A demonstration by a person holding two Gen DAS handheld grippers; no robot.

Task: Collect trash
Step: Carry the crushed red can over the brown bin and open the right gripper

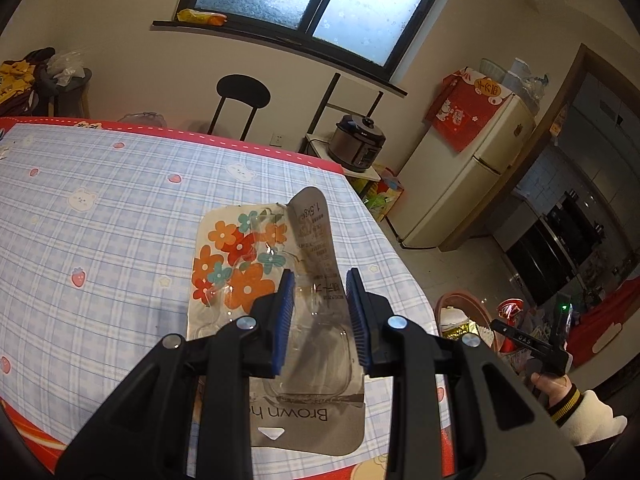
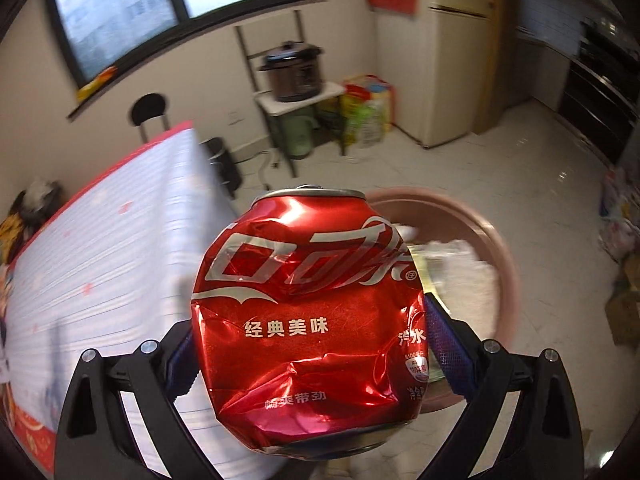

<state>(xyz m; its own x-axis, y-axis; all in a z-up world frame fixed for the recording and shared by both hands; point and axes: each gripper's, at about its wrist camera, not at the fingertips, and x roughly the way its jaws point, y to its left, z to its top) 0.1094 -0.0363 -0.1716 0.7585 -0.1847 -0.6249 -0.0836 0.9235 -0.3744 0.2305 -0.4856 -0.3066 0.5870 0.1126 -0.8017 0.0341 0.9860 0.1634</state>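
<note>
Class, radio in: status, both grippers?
Right gripper shut on crushed cola can, pink basin behind. Left gripper open over flowered blister pack. Nothing blocking.

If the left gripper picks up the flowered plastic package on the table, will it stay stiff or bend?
The package will probably bend: its card backing already curls up at one end. It looks empty, so likely light. The clear blister may feel slippery between the left gripper pads, and could crumple.
</note>
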